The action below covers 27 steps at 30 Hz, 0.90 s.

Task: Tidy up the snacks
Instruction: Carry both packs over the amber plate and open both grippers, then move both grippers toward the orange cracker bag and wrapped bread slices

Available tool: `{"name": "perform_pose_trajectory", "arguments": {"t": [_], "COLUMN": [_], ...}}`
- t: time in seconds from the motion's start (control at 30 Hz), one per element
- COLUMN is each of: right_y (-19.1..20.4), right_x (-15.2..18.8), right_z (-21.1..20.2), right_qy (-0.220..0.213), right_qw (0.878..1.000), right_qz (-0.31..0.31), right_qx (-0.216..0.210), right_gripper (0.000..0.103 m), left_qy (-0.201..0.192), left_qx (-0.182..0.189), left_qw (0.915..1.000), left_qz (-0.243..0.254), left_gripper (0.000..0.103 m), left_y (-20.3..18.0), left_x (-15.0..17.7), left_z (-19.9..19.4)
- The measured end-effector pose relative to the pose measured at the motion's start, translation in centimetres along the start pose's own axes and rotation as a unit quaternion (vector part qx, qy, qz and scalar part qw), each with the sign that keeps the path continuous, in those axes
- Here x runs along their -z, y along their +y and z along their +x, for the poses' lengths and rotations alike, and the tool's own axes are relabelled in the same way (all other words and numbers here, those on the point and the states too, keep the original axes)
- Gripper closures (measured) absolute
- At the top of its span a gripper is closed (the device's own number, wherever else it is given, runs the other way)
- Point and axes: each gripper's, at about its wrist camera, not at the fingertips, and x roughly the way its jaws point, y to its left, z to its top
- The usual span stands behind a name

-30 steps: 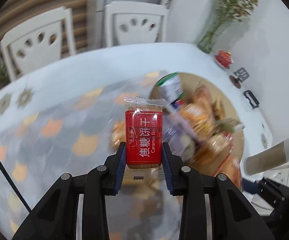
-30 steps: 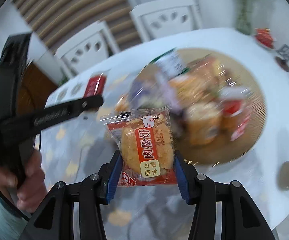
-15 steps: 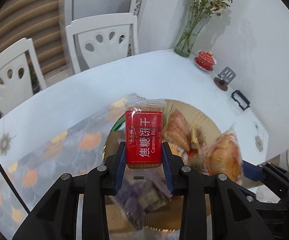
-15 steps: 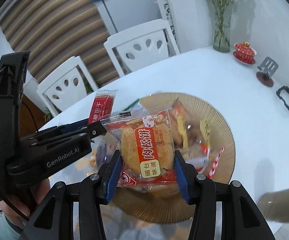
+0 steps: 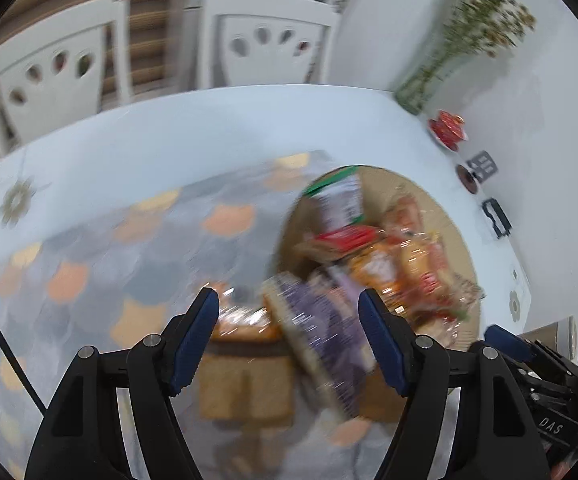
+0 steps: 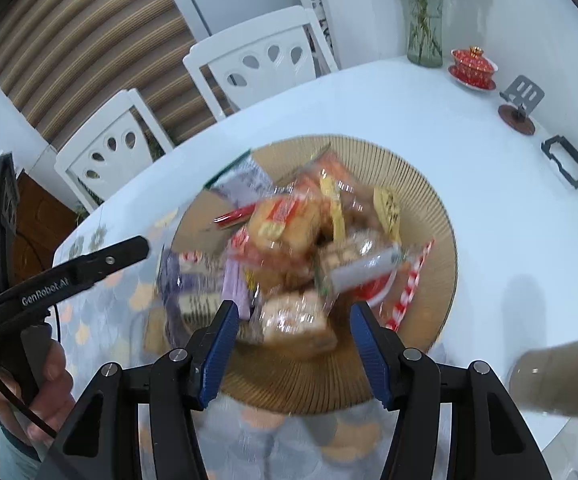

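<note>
A: Well, quick rundown, L vs R cam. What does each one give you?

B: L cam's smeared. The left gripper [image 5: 289, 308] stands wide, nothing between the pads; its jaws have just been opening. Past the tips there's a purple packet [image 5: 325, 332], tilted, partly over the near rim of the woven tray [image 5: 373, 180]. Just left of that packet, under the left finger, a clear-wrapped orange snack [image 5: 245, 320] lies on the patterned table mat [image 5: 101, 256], off the tray. Only this view shows that one clearly.

A: And R cam?

B: Sharper at the edges. The right gripper [image 6: 293, 320] is also parted, pads touching nothing, and its jaws have just been opening too. Directly ahead of the tips sits a pale round cake in clear wrap [image 6: 297, 320], on the near part of the tray [image 6: 429, 208]. Beyond it the snack pile [image 6: 309, 240]: an orange bun pkt w/ red label, a red-white striped wrapper to the right, a thin red pkt edge to the left, a green-topped pouch at the far left.

A: Anything R shows that L doesn't?

B: Yes: the hand [image 6: 45, 392] gripping the left tool's handle, far left of the fingers. Also the glass vase [image 6: 425, 40] is sharp here, w/ a red lidded cup [image 6: 474, 65] beside it. L cam blurs both.

A: Shared bits?

B: White chairs [image 6: 257, 60] behind the table, and a beige cylinder [image 6: 561, 380] low right of the tool.
</note>
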Motion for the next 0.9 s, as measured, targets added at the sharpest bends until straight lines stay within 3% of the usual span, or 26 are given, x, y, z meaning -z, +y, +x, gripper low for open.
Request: {"name": "perform_pose_trajectory", "arguments": {"t": [0.3,0.9], "right_y": [3.6,11.8], "right_x": [1.9,7.2], "right_z": [0.1,2.5], "right_qy": [0.014,0.062], "right_qw": [0.999,0.987], "right_qz": [-0.039,-0.121], "right_qx": [-0.03,-0.081], "right_gripper": [0.047,0.047], "left_qy": [0.014,0.031], "left_qx": [-0.021,-0.026], "left_qw": [0.9963,0.9954], "left_qz": [-0.083,-0.087], "left_gripper": [0.032,0.032], "left_y": [6.5,9.5], "left_x": [3.7,5.5], "left_z": [-1.1,-0.8]}}
